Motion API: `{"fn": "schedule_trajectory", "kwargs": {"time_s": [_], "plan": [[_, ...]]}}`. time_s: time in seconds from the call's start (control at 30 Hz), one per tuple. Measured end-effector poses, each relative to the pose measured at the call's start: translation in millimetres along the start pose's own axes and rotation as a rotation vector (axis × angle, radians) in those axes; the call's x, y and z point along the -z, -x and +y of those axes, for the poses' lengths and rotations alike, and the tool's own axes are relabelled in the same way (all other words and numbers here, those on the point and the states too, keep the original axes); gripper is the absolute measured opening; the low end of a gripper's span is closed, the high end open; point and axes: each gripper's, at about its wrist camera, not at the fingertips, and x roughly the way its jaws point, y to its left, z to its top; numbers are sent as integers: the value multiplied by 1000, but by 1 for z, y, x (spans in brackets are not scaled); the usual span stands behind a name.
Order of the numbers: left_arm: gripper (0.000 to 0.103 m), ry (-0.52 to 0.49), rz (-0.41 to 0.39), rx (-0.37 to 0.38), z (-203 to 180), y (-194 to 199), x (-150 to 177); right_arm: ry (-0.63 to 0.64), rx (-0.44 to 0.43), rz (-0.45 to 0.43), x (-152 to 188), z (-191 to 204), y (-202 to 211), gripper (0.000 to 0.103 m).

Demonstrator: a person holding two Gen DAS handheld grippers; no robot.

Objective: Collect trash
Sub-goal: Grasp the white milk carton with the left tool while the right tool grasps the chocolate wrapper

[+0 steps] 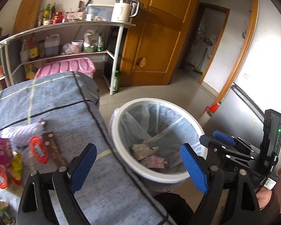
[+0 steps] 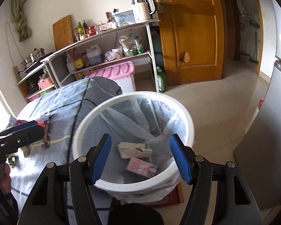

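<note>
We are holding both tongs over a kitchen corner. The right tongs (image 2: 140, 159) are hanging above the white trash bin (image 2: 187, 123), blue pads wide apart with nothing between them. Inside the bin's plastic liner, a beige carton (image 2: 134, 149) and a pink carton (image 2: 140, 166) are lying side by side at the bottom.

The left tongs (image 1: 138, 166) are also standing wide and empty, straddling the near right edge of the surface (image 1: 65, 101), which is wearing a blue checked cloth. The bin is sitting on the floor just beside that edge.

More trash is waiting toward the left edge of the surface: a brown wrapper (image 1: 55, 150), red-rimmed packets (image 1: 38, 150), a yellow wrapper (image 1: 16, 166) and a magenta packet (image 1: 0, 150).
</note>
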Motion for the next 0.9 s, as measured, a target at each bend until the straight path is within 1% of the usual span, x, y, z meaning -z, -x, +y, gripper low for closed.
{"fn": "schedule_trajectory", "kwargs": {"time_s": [0.27, 0.37, 0.5, 0.63, 0.83, 0.9], "plan": [[91, 73, -67, -155, 45, 56, 20, 54, -84, 0, 2, 47, 1, 65], [91, 96, -87, -198, 63, 73, 27, 74, -117, 7, 4, 64, -2, 65], [91, 156, -113, -239, 88, 94, 38, 99, -152, 24, 6, 86, -9, 65], [91, 159, -130, -317, 104, 112, 48, 130, -182, 42, 8, 109, -18, 65], [91, 236, -145, -376, 136, 133, 58, 190, -233, 78, 10, 144, -36, 65], [91, 267, -146, -393, 148, 136, 61, 219, -237, 92, 9, 156, -44, 65]]}}
